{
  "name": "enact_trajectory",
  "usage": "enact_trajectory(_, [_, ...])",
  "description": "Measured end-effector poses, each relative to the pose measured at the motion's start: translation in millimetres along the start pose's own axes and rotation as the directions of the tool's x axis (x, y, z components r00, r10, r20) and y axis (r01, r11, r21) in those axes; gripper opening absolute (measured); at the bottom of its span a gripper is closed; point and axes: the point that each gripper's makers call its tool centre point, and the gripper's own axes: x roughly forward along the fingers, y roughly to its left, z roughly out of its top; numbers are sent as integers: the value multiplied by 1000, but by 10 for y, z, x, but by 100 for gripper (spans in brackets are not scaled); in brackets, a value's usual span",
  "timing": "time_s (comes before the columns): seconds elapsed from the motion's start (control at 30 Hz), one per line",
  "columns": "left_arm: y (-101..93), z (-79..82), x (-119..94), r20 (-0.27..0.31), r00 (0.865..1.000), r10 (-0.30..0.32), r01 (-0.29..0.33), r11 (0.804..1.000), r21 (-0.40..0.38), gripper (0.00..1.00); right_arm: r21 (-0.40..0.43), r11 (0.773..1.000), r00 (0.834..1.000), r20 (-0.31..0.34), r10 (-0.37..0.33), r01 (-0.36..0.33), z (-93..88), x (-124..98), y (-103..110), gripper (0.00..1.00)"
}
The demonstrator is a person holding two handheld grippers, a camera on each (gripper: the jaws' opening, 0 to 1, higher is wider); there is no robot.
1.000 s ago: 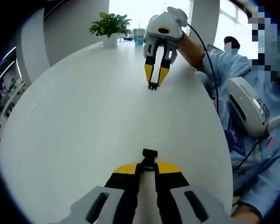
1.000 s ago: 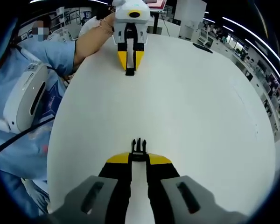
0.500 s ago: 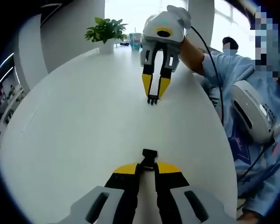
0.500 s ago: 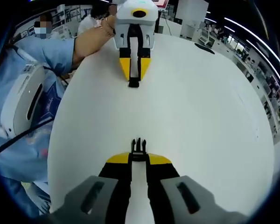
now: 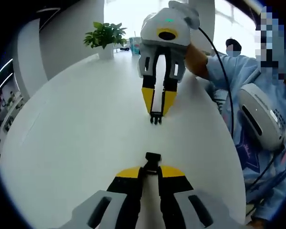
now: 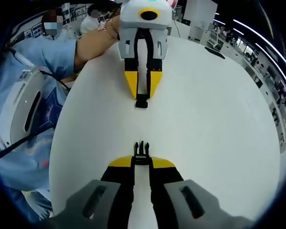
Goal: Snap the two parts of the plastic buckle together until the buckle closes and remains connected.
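Your left claw [image 5: 152,168] is clenched on the buckle socket [image 5: 152,159], and your right claw [image 6: 142,156] grasps the pronged clip [image 6: 142,148]. Both halves face each other above the white surface [image 5: 81,119], near but apart.

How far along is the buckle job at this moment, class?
Done: each half is gripped, the socket by the left gripper and the pronged half by the right gripper. In hand: the halves face each other, apart, over the white table. Left: meeting and snapping shut.
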Motion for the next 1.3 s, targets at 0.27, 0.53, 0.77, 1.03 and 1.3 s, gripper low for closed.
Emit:
enact_trajectory(0.27, [6, 62, 22, 2, 1000, 16, -16, 1000, 1, 11, -10, 1000, 1000, 12, 8, -8, 88, 56, 23, 11])
enact_trajectory(0.53, [-5, 77, 46, -6, 1000, 28, -28, 1000, 3, 11, -17, 1000, 1000, 12, 13, -13, 173, 125, 30, 11])
enact_trajectory(0.77, [3, 80, 48, -14, 999, 31, -31, 999, -9, 11, -17, 1000, 1000, 20, 9, -9, 233, 164, 19, 11])
enact_trajectory(1.03, [13, 80, 44, -26, 999, 41, -41, 999, -18, 12, -21, 1000, 1000, 15, 3, -3, 283, 184, -3, 11])
enact_trajectory(1.3, [27, 82, 43, -39, 998, 50, -51, 998, -21, 12, -29, 1000, 1000, 11, -2, 2, 299, 193, -21, 11])
